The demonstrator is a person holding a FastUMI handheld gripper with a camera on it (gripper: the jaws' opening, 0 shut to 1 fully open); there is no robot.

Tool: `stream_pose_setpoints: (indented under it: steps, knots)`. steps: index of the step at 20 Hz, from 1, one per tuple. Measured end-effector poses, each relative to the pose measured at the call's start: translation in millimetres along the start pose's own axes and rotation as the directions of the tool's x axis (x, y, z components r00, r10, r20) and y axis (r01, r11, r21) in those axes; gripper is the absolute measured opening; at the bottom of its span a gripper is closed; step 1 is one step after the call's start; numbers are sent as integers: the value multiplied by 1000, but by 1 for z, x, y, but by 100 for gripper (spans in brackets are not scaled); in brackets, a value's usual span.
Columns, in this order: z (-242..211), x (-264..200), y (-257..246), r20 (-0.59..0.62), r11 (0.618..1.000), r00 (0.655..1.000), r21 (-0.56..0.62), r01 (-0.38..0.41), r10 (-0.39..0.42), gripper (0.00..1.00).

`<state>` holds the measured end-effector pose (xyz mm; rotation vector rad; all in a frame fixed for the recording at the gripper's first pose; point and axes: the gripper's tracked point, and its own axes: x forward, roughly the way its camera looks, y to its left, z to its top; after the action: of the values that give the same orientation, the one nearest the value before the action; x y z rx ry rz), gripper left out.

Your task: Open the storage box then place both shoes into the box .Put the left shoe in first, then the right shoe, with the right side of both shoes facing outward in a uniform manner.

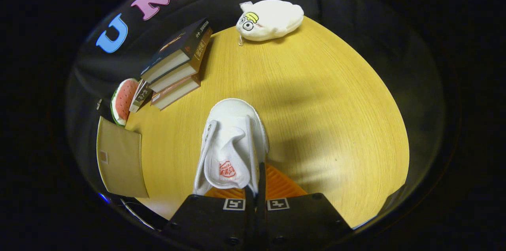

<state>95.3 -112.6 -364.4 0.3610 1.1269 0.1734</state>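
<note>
The white shoe [232, 146] hangs over the wooden bench [324, 108], pinched at its side wall by the gripper [257, 182]. Beyond the shoe lie a stack of books [180, 65], a plush toy [270, 19] and a tan box lid [120, 162].

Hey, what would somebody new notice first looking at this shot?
Probably the white canvas shoe, pinched at its side wall between the closed fingers, toe pointing away over the round wooden table. Beyond it, a white plush toy sits at the table's far edge, with a stack of books to its left.
</note>
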Motion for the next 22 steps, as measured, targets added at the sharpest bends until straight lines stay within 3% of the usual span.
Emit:
stream_pose_setpoints:
  steps: [10,15,22]
  knots:
    - [30,-79,64,96,1000,995,16,-8,6,5]
    - [31,-107,134,136,996,989,56,-66,57,5]
    - [19,-130,258,171,985,972,24,-169,162,5]
